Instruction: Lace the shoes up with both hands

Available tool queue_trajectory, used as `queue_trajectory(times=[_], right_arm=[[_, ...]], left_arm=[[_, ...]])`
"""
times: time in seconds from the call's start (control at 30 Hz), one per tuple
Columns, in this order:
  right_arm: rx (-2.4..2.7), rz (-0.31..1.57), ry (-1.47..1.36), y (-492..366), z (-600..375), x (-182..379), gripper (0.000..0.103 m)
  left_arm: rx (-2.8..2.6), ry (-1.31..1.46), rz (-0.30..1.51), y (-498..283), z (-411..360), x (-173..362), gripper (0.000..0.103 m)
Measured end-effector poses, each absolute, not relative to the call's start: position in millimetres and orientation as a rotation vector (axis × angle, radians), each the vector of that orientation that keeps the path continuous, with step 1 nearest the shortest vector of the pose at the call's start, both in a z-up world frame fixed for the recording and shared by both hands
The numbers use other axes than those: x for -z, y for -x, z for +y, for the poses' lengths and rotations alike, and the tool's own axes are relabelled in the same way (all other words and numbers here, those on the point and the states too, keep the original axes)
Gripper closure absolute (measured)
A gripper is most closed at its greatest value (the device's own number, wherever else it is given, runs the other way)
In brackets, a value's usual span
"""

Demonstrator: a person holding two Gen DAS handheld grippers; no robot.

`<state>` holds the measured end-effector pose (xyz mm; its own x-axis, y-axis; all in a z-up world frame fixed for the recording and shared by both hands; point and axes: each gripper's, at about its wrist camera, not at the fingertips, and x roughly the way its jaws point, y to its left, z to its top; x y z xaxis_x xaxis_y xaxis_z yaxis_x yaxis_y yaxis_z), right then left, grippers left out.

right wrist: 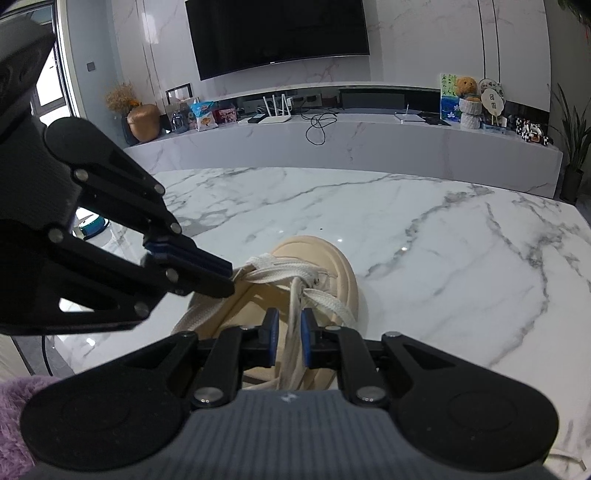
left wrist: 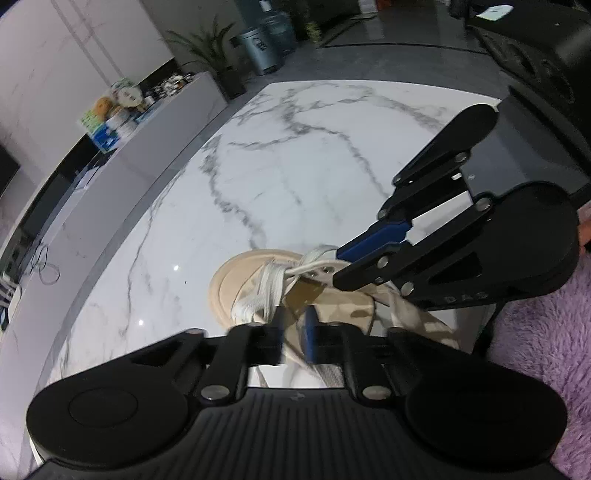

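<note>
Beige shoe [right wrist: 325, 269], one; two grippers.

A white marble table top with grey veins [right wrist: 443, 229] is spread ahead of the right gripper. Beyond it, a long low white marble cabinet [right wrist: 351, 144] is set against a pale marble-clad wall [right wrist: 424, 37], on which 1 wide black television screen [right wrist: 277, 33] is mounted. A round copper-coloured vase [right wrist: 143, 122] is seen at the cabinet's left end, a green potted plant [right wrist: 572, 147] at its right. Daylight is admitted through a window [right wrist: 50, 85] at far left.
</note>
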<state>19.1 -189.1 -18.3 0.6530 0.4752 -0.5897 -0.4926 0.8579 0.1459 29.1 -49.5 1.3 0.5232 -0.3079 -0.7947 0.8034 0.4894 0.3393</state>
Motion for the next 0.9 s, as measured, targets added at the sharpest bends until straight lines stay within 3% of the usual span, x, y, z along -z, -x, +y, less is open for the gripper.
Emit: queue_trajectory(times=[0.17, 0.33, 0.37, 0.53, 0.9], right_arm=[[-0.552, 0.662, 0.026, -19, -190, 18, 0.088], [-0.551, 0.661, 0.031, -19, -188, 18, 0.088], [-0.551, 0.660, 0.035, -19, -188, 17, 0.088], [-0.546, 0.659, 0.031, -19, -190, 17, 0.088], [-0.549, 0.653, 0.022, -19, -191, 17, 0.088]], left_arm=[[0.697, -0.728, 0.703, -17, -44, -5, 0.058], [0.636, -0.661, 0.789, -19, -41, 3, 0.059], [0.626, -0.644, 0.801, -20, -40, 4, 0.059], [0.606, -0.631, 0.818, -21, -37, 7, 0.085], [0.633, -0.670, 0.763, -6, -39, 1, 0.099]])
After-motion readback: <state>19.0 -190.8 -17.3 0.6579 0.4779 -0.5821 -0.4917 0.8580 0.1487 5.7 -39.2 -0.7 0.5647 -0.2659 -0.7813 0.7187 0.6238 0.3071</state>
